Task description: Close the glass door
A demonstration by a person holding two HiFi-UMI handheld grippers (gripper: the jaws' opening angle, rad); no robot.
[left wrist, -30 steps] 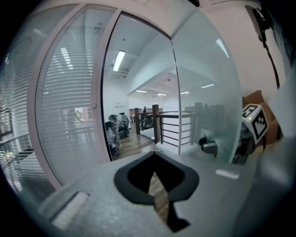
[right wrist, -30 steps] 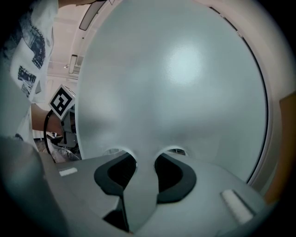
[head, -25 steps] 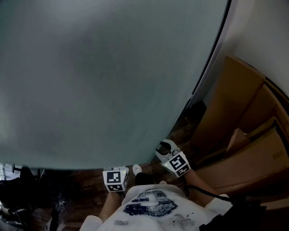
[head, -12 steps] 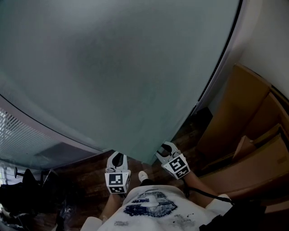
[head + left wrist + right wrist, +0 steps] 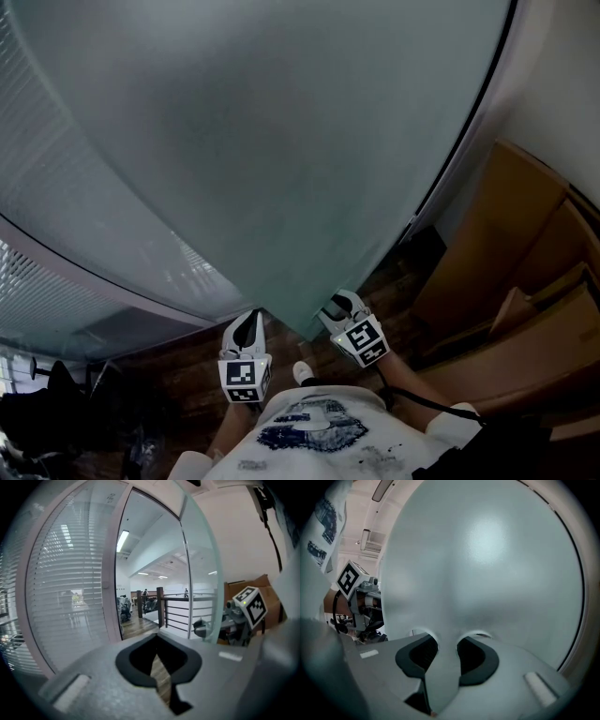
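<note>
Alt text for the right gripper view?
A frosted glass door fills the view, its edge clamped between the jaws of the right gripper. The left gripper, with its marker cube, shows at far left.

glass door (image 5: 281,141) | frosted, grey-green pane | upright | partly open

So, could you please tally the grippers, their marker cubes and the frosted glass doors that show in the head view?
Grippers: 2 (left gripper, right gripper)
Marker cubes: 2 (one on the left, one on the right)
Glass door: 1
Total: 5
</note>
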